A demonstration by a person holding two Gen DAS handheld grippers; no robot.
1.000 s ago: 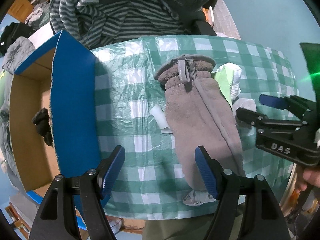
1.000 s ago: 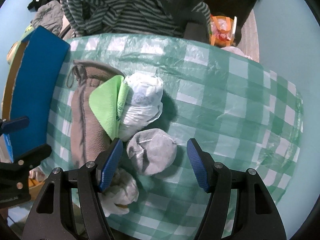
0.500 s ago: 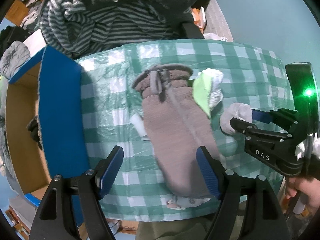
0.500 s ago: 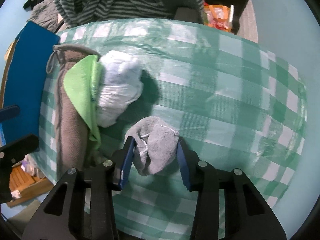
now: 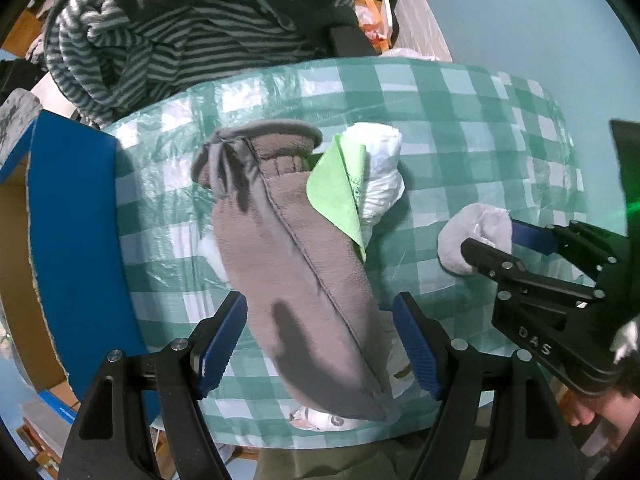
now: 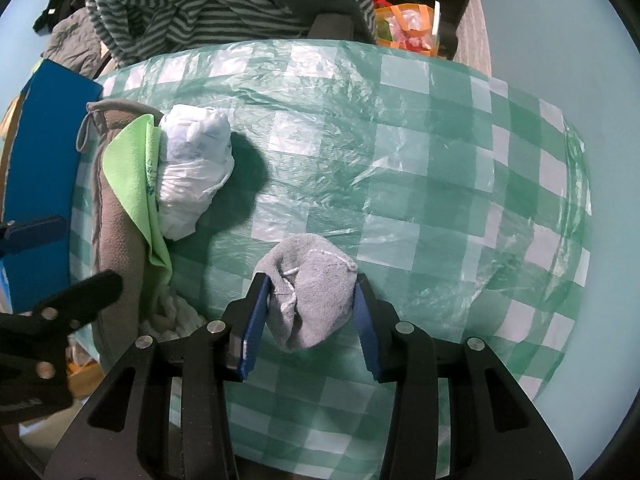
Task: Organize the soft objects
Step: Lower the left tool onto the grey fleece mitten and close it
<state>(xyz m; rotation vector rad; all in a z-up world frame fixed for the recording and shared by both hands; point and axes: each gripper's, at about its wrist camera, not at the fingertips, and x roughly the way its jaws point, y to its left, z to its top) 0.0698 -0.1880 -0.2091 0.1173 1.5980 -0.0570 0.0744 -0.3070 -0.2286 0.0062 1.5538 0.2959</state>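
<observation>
My right gripper (image 6: pixel 310 316) is shut on a rolled grey sock (image 6: pixel 312 296) and holds it over the green checked tablecloth (image 6: pixel 420 184); it also shows in the left wrist view (image 5: pixel 476 236). My left gripper (image 5: pixel 320 340) is open, its fingers either side of a long grey-brown fleece mitten (image 5: pixel 304 272) lying on the cloth. A green cloth (image 5: pixel 340 196) and a white bundle (image 5: pixel 380 176) lie against the mitten's right side. The mitten (image 6: pixel 116 248), green cloth (image 6: pixel 136 184) and white bundle (image 6: pixel 192 172) also show at the left of the right wrist view.
A blue-walled cardboard box (image 5: pixel 76 240) stands open at the table's left edge. A pile of striped and dark clothes (image 5: pixel 180 28) lies behind the table. White soft items (image 5: pixel 320 420) lie under the mitten's near end. An orange bag (image 6: pixel 404 24) sits at the back.
My right gripper closed on the grey sock and lifted it slightly. My left gripper shifted so the mitten lies between its open fingers.
</observation>
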